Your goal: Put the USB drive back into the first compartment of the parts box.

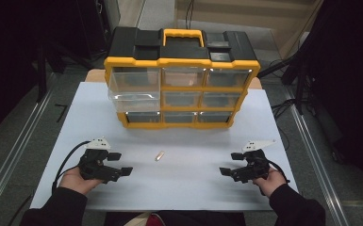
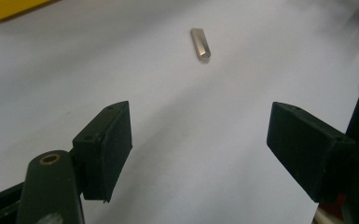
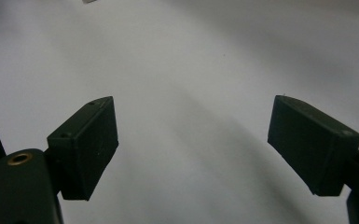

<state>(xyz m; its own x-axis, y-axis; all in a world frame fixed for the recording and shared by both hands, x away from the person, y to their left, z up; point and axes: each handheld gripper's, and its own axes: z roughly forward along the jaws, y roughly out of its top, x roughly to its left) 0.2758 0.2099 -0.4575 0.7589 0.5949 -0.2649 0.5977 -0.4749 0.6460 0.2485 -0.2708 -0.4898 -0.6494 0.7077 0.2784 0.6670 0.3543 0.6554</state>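
A small metal pin (image 1: 159, 156) lies on the white table (image 1: 188, 188) between the two hands; the left gripper view shows the pin (image 2: 200, 44) ahead of the jaws, slightly right of centre. My left gripper (image 1: 121, 163) rests at the front left, open, with nothing between its jaws. At the front right my right gripper (image 1: 231, 164) is open too, over bare white surface. In their own views the left gripper (image 2: 199, 140) and the right gripper (image 3: 193, 144) each hold their jaws wide apart.
A yellow and black drawer organiser (image 1: 181, 77) with clear drawers stands at the back middle of the table; its upper left drawer (image 1: 134, 87) sticks out a little. Dark floor and metal rails flank the table.
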